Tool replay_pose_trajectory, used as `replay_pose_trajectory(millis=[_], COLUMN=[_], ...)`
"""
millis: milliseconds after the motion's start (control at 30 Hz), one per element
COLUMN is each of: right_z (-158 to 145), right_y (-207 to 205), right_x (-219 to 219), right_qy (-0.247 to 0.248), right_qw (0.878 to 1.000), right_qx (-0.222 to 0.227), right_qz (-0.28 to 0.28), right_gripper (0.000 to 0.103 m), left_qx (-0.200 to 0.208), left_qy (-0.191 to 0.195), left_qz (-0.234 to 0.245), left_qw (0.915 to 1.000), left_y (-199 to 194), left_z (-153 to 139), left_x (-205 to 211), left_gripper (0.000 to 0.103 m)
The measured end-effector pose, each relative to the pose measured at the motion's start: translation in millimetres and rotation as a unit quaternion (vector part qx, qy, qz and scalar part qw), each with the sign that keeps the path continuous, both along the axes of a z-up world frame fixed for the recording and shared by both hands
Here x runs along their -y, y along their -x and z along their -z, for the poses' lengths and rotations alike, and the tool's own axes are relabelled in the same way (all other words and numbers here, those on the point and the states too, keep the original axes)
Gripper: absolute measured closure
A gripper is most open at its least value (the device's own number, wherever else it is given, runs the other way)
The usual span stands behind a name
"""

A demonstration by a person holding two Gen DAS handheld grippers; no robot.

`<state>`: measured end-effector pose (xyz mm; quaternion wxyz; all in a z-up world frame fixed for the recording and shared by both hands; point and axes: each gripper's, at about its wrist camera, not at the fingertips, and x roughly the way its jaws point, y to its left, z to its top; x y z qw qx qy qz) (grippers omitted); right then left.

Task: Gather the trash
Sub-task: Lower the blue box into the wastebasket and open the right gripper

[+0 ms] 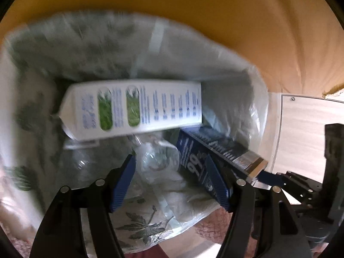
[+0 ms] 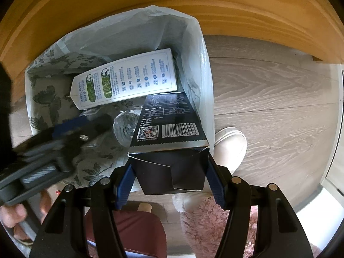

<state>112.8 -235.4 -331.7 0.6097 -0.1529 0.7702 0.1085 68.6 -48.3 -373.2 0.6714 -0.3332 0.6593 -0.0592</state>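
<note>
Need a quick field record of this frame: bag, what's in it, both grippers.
bag: leaf-print plastic trash bag, mouth open, on wood-look floor
inside: white carton lying on its side; clear crumpled plastic below it
dark box: far end down in the bag, near end clamped
right gripper: shut on the dark box
left gripper: open, nothing held, over the bag mouth

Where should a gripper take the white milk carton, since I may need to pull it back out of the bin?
Grip the white milk carton across its narrow gabled end at lower left, coming from above. It lies flat on its broad face atop the bag's contents, too wide to span elsewhere.
</note>
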Motion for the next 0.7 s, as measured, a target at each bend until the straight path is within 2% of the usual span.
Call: replay_pose_trajectory(millis=[133, 300, 600, 633, 700], right_z=[6, 13, 24, 23, 22], right_y=[1, 4, 6, 6, 6], right_x=[-6, -14, -30, -29, -29], right_qy=[0.012, 0.031, 0.06, 0.061, 0.054], right_qw=[1.0, 0.999, 0.998, 0.998, 0.998], right_qx=[-0.003, -0.002, 0.002, 0.005, 0.005], right_qz=[-0.009, -0.02, -0.036, -0.035, -0.034], right_gripper=[0.043, 0.043, 0.042, 0.041, 0.031], left_qx=[0.029, 0.038, 0.037, 0.038, 0.039], left_qy=[-0.049, -0.108, -0.159, -0.163, -0.168], left_qz=[0.002, 0.008, -0.001, -0.004, -0.009], left_qw=[0.9983, 0.9934, 0.9866, 0.9859, 0.9849], left_y=[-4, -6, 4, 5, 9], left_z=[-26, -39, -50, -50, -52], left_x=[-6, -16, -35, -37, -40], left_gripper=[0.034, 0.032, 0.024, 0.021, 0.019])
